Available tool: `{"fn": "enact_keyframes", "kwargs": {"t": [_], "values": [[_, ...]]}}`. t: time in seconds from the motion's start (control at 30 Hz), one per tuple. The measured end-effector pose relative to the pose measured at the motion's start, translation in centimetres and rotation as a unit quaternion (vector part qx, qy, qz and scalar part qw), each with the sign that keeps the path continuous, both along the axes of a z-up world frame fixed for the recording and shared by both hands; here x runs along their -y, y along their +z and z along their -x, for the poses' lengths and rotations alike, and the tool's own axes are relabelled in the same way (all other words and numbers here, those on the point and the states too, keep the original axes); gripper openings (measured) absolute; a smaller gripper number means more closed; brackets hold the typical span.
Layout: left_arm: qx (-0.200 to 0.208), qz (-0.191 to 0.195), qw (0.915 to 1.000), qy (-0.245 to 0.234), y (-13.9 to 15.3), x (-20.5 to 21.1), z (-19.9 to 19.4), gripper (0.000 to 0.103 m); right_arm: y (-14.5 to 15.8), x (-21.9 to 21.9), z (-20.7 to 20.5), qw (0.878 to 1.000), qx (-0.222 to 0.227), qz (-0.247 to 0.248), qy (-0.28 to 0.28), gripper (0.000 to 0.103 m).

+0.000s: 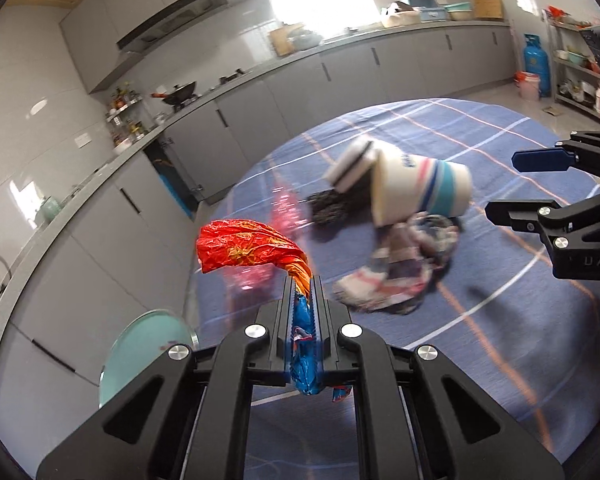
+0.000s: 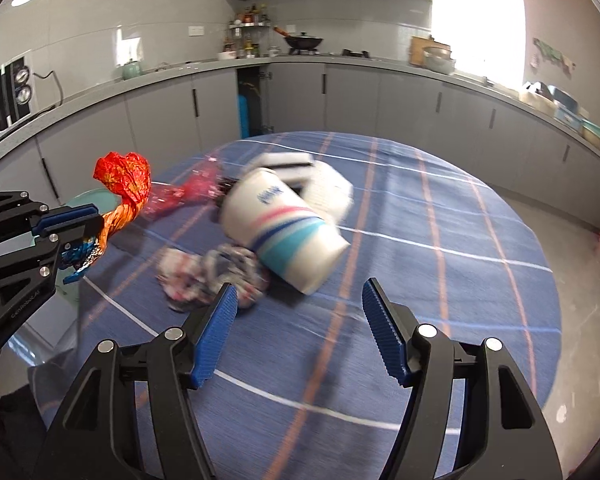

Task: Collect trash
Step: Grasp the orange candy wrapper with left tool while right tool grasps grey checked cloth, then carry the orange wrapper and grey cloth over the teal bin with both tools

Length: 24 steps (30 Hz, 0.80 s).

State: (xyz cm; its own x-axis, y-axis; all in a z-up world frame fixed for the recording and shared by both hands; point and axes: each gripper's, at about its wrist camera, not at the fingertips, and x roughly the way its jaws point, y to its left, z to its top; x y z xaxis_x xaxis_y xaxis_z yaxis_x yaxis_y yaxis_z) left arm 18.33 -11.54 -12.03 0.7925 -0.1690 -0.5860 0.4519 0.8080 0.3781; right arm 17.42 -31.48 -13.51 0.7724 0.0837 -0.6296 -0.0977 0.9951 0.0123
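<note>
a grey kitchen all round here, long counter [image 2: 380,65] with a black wok [image 2: 303,42] on the hob, a blue gas bottle [image 1: 536,65] by the far shelves. in the middle, a round table under a blue checked cloth [image 2: 440,240] with white and orange lines.

left gripper [image 1: 303,284] is clamped tight on a red and orange snack wrapper [image 1: 244,249], pads pressed right together with the twisted neck of it between them, the blue end of the wrapper poking out behind the jaws. the red part flares out to the left, lifted off the cloth, out by the table's edge. from the right wrist view you can see that same wrapper [image 2: 125,184] held up at the left side, above a pale green round thing [image 1: 148,350] just off the table edge.

right gripper [image 2: 298,312] hangs wide apart, blue ribbed pads [image 2: 216,332] with nothing between them, over the near side of the table.

still on the cloth: a white paper cup [image 2: 284,228] with pink, blue and teal stripes, lying on its side, blurred. touching it, a crumpled printed wrapper [image 2: 212,276] just in front of the right gripper's left pad. behind the cup, a pink shiny wrapper [image 2: 180,196] and a white box-like piece [image 2: 300,172], too smeared to name properly. something dark [image 1: 332,206] lies beside the cup in the left wrist view.
</note>
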Motion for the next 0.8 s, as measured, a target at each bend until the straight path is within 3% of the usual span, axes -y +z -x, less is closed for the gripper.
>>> {"fn": "enact_keyframes", "kwargs": {"t": [0.23,0.47,0.63,0.8], "values": [[0.011,0.005,0.9991,0.04,0.2,-3.6,-1.2,0.008,0.0,-3.3,-3.1,1.0,-0.021,-0.006,0.019,0.064],[0.013,0.007,0.9977,0.067,0.3,-6.7,-2.1,0.008,-1.5,-4.7,-4.8,0.998,-0.063,-0.007,0.022,0.054],[0.009,0.005,0.9973,0.073,-0.1,-7.9,-2.0,0.008,-2.7,-4.8,-5.0,0.995,-0.089,-0.014,0.033,0.028],[0.01,0.006,0.9968,0.079,-0.2,-8.2,-2.1,0.008,-1.6,-4.6,-3.6,0.996,-0.071,-0.03,0.047,0.024]]}}
